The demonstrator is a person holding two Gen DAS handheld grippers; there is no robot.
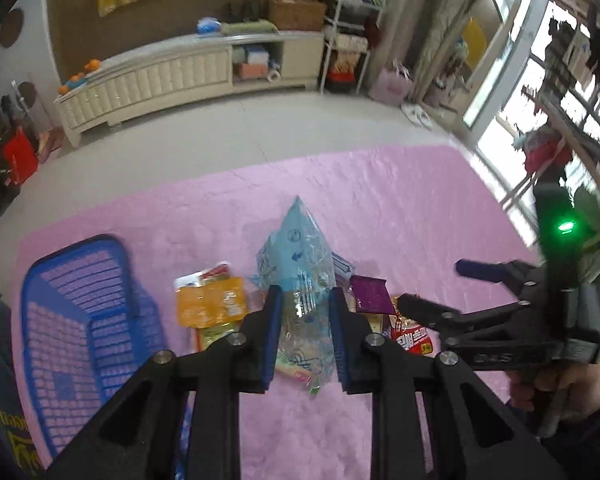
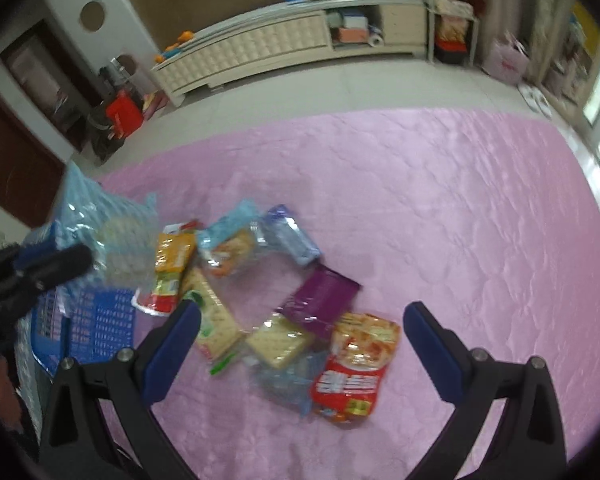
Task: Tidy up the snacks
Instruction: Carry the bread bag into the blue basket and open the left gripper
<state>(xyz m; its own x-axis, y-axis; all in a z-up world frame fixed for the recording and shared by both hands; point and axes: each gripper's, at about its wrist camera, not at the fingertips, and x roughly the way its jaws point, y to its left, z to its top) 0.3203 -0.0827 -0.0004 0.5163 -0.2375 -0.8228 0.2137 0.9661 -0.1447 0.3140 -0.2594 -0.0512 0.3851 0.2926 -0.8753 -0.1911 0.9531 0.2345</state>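
Clamping a pale blue clear snack bag (image 1: pixel 300 280) between its blue pads, the left gripper (image 1: pixel 304 332) holds the bag upright, its peaked top standing past the fingertips above the pink quilted cover (image 1: pixel 400 208); in the right wrist view the same bag (image 2: pixel 100 220) shows at the left edge, over the blue basket (image 2: pixel 96 328). The right gripper (image 2: pixel 300 344) hangs with its fingers spread wide and nothing between them; directly beyond its tips lies the heap of snacks: a red packet (image 2: pixel 352 376) nearest, a clear pack of square crackers (image 2: pixel 280 340) just beside it, a purple packet (image 2: pixel 320 304) partly under both. Farther on lie a cracker sleeve (image 2: pixel 212 316), an orange packet (image 2: pixel 172 264) and two bluish wrapped packs, touching or overlapping. In the left wrist view the blue basket (image 1: pixel 80 312) sits left of the held bag, beside the orange packet (image 1: pixel 212 300); the right gripper (image 1: pixel 440 288) reaches in from the right above the purple packet (image 1: pixel 372 296). Beyond the cover's edge is grey floor (image 1: pixel 260 128), then a long cream cabinet (image 1: pixel 172 80) along the wall.
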